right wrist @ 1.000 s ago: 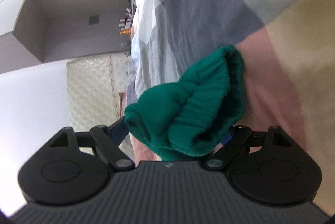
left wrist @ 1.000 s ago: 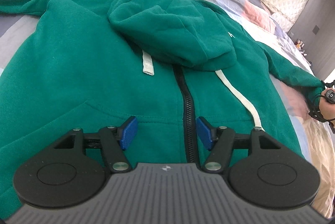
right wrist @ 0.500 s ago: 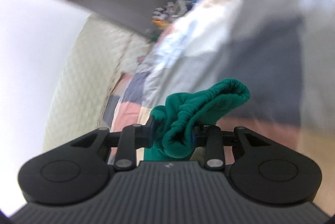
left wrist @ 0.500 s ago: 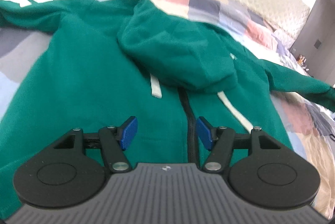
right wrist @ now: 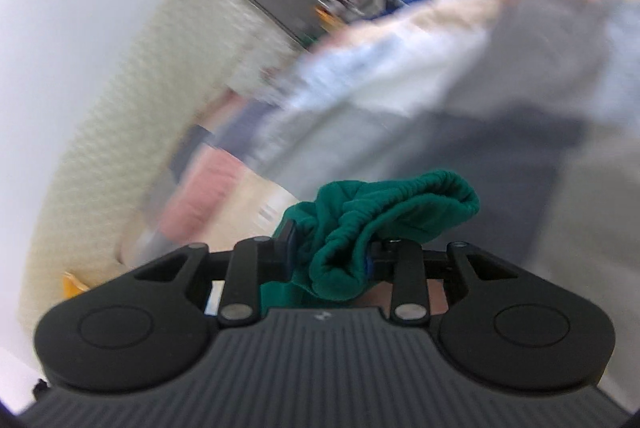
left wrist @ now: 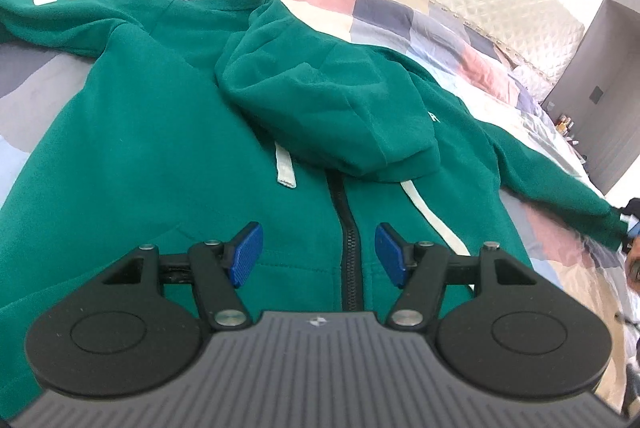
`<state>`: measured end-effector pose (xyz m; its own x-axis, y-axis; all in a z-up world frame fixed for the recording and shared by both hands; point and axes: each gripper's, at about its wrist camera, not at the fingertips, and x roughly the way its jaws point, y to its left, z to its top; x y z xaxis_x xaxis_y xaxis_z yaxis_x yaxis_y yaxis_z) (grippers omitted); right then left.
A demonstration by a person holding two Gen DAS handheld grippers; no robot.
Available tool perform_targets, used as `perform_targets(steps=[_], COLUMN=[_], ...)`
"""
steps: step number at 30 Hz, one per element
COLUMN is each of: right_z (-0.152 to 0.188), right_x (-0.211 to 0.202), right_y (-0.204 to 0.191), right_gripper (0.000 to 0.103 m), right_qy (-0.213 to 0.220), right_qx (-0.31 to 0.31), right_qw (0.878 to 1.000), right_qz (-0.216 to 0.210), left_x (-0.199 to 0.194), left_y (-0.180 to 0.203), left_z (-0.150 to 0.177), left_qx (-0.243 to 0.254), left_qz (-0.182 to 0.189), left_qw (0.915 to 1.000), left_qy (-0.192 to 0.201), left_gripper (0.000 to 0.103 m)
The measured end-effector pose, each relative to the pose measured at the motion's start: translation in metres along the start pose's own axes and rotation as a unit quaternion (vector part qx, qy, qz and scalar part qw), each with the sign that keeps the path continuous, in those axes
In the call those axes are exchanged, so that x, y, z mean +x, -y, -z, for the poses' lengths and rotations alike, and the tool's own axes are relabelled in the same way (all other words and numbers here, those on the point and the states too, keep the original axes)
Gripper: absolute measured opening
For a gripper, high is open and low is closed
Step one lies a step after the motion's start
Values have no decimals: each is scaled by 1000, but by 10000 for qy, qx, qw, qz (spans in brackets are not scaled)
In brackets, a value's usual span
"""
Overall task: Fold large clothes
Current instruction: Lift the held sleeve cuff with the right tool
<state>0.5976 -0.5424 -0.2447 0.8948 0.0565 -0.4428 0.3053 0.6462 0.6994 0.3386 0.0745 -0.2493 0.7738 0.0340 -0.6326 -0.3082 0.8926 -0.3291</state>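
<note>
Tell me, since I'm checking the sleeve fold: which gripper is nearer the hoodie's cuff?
Right. The right gripper is clamped on the cuff; the left gripper hovers open over the zipper, well away.

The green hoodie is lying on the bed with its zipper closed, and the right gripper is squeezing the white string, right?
Not quite. The right gripper is squeezing the green sleeve cuff, as the right wrist view shows. The white string lies loose on the hoodie, which does lie on the bed, zipper closed.
</note>
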Motion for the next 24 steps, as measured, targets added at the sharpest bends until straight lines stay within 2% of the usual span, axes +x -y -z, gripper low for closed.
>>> perform_targets(steps=[3, 6, 8, 10, 13, 16, 21, 24], right_z=[20, 27, 26, 27, 32, 49, 80, 95], right_x=[-2, -12, -19, -33, -55, -69, -65, -57], right_y=[22, 31, 28, 27, 34, 38, 20, 10], right_gripper=[40, 55, 71, 78, 78, 79, 79, 79], right_qy=[-167, -206, -129, 3, 86, -107, -459, -355], right_qx=[342, 658, 678, 795, 1390, 2167, 2909, 3116], right_qw=[9992, 9974, 9971, 9960, 9900, 9762, 9552, 9492], right_qz=[149, 186, 314, 417, 228, 9, -301, -259], left_x=[-6, -14, -19, -24, -30, -32, -35, -34], left_y=[2, 0, -2, -2, -1, 0, 2, 0], left_z=[-1, -2, -3, -3, -3, -3, 0, -1], left_qx=[85, 66, -8, -28, -19, 1, 46, 17], left_qz=[-42, -43, 24, 59, 105, 148, 169, 157], left_qw=[9998, 9995, 9995, 9993, 9990, 9989, 9989, 9990], left_qy=[184, 301, 326, 370, 428, 440, 434, 420], left_gripper=[68, 68, 68, 68, 68, 68, 68, 68])
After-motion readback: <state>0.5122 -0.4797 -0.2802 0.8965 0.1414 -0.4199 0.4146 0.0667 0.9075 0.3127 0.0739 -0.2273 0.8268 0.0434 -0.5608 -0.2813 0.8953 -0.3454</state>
